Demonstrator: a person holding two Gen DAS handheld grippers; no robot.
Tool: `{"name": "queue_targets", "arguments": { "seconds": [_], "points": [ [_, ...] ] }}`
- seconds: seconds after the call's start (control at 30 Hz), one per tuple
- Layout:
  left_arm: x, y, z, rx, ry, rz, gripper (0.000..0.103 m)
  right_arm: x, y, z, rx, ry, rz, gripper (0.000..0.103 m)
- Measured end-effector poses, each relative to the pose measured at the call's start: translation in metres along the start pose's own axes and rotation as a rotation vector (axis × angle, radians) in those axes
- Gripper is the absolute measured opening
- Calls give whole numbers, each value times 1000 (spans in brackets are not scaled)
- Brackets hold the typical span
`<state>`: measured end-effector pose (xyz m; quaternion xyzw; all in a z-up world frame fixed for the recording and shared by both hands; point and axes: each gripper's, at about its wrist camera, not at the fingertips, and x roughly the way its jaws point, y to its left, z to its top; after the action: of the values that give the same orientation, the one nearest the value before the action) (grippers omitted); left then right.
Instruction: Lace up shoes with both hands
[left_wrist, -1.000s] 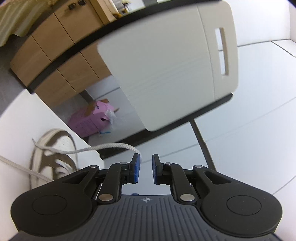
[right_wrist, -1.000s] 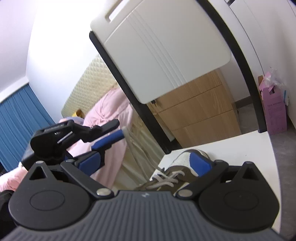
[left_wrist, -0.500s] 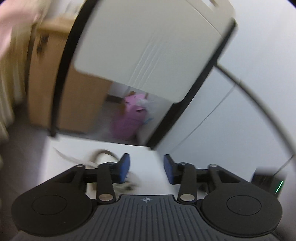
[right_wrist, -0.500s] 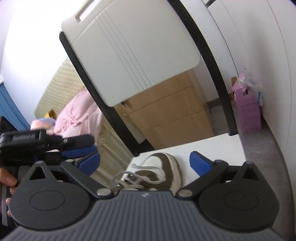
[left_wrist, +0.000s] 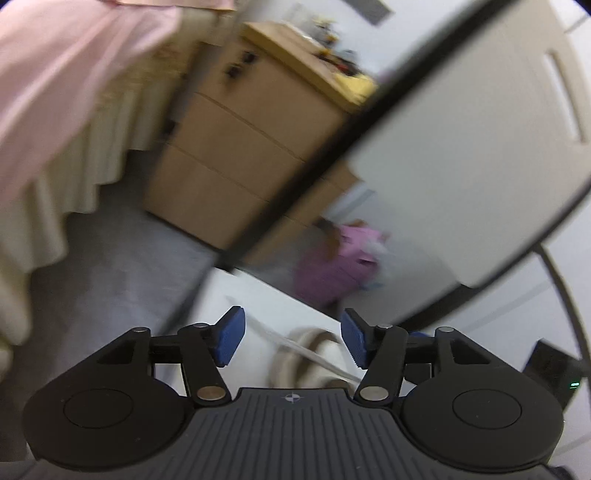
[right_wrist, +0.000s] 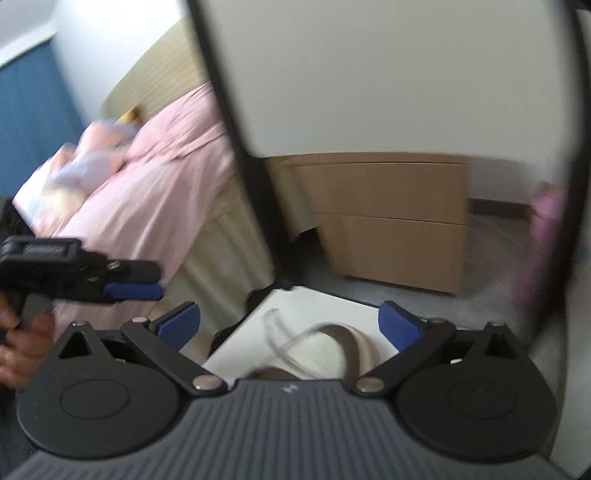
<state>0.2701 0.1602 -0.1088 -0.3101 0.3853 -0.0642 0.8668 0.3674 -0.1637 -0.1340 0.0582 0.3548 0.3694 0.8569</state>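
Left gripper: jaws just opening, now half spread, nothing pinched. White lace runs loose between pads, over sneaker on white worktop, likely released for regrip.

Right gripper: jaws wide, empty, above sneaker toe; lace loop slack on worktop corner. Views blurred.

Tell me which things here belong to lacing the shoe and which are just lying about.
For the job:
shoe
shoelace
left hand-held gripper, open
right hand-held gripper, open

Lying about:
pink box
wooden drawers
pink bedding
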Motion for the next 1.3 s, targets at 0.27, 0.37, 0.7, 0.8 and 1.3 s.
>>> {"name": "queue_targets", "arguments": {
  "seconds": [0.27,0.37,0.7,0.8,1.3],
  "points": [
    [-15,4,9,171,-33,92,79,112,15,35,-128,327,57,87],
    [-14,4,6,219,-17,106,81,141,23,38,-129,388,68,79],
    [-25,3,-2,278,-2,50,83,204,50,24,-213,557,-57,13],
    [-29,1,-1,274,-18,24,83,198,48,31,-164,536,-65,4],
    [-63,-30,-15,344,-188,-128,83,23,143,157,-186,95,91,4]
  ]
}}
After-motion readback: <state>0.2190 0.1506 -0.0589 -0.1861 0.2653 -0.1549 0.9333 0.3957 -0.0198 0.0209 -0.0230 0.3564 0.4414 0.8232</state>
